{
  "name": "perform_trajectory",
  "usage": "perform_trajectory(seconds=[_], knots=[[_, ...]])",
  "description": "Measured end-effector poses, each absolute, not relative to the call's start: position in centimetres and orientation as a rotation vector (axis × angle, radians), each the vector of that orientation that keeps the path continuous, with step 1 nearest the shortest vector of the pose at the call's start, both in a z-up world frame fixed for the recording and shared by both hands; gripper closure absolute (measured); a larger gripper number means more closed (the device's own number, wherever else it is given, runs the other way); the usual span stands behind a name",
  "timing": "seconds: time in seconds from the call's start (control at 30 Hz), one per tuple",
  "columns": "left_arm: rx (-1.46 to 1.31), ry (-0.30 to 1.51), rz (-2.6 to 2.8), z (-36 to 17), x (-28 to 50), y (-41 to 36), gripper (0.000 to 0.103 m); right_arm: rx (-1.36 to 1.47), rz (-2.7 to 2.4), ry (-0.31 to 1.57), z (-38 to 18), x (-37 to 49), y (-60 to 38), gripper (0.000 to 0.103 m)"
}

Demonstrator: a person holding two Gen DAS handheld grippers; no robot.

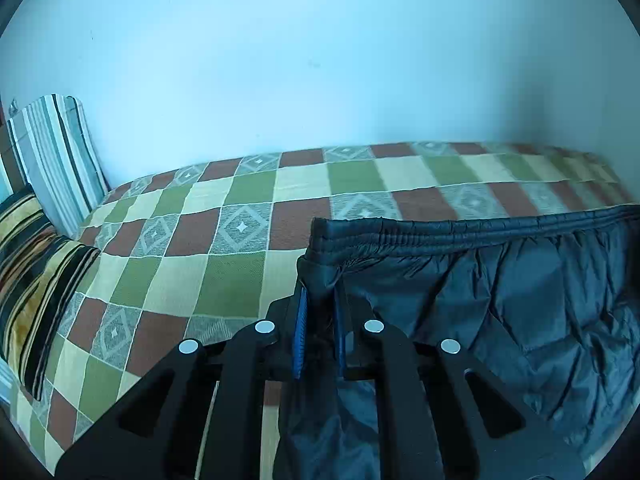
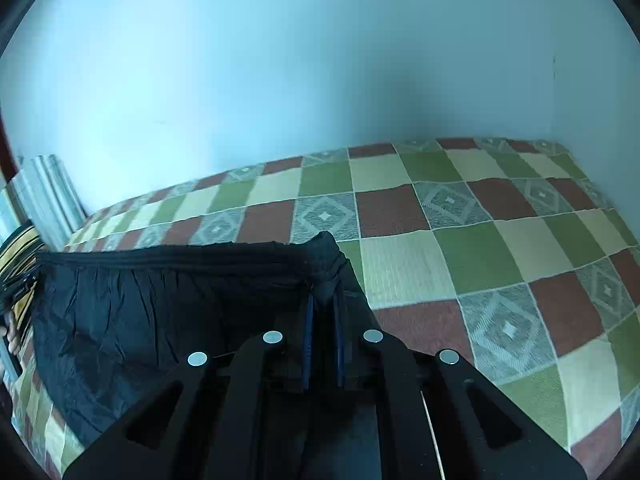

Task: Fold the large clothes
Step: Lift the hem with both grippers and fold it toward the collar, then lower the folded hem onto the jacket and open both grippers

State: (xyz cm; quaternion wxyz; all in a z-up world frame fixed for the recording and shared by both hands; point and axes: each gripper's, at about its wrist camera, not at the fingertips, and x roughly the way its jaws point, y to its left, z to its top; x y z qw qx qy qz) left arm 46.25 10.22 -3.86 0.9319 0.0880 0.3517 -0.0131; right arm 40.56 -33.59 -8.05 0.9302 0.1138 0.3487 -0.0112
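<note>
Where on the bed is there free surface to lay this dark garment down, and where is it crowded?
Free: the checked bedspread between the wall and the dark garment, which the left gripper and right gripper hold by its waistband corners. Crowded: the head end, with the striped pillow and gold-striped cushion.

Checked bedspread (image 1: 224, 216), striped pillows (image 1: 56, 156), perhaps cushions

1. A bed (image 1: 248, 216) is set against a plain pale blue wall (image 1: 320, 60) — its cover checked in green, cream and rust.
2. At the bed's left end, a striped cushion (image 1: 56, 160) is propped upright.
3. Beside it, a gold-and-black striped pillow (image 1: 36, 264) is laid.
</note>
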Motion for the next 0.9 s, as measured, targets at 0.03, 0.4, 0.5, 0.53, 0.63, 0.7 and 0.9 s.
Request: perform_trajectory(seconds=[0.03,0.4,0.5,0.53,0.63,0.7,0.9], knots=[[0.184,0.733,-0.012,-4.5,47.2,10.0,0.091,0.234,-0.029,0.729,-8.5,41.4,-33.5,0.095],[0.228,0.880,0.077,-13.6,53.0,9.5,0.091,0.223,-0.080,0.936,-17.8,47.6,-33.6,0.094],[0.250,0.896,0.080,-15.4,53.6,9.0,0.091,0.223,-0.085,0.946,-19.1,48.0,-33.6,0.093],[0.250,0.899,0.081,-15.9,53.7,8.9,0.091,0.226,-0.087,0.946,-19.3,48.0,-33.6,0.093],[0.250,0.908,0.082,-16.8,54.2,8.9,0.091,0.223,-0.090,0.950,-19.8,48.2,-33.6,0.092],[0.252,0.913,0.087,-17.4,54.4,8.9,0.090,0.209,-0.097,0.950,-19.8,48.3,-33.4,0.091],[0.296,0.911,0.126,-16.1,54.0,8.6,0.077,0.158,-0.135,0.963,-18.2,48.1,-32.8,0.083]])
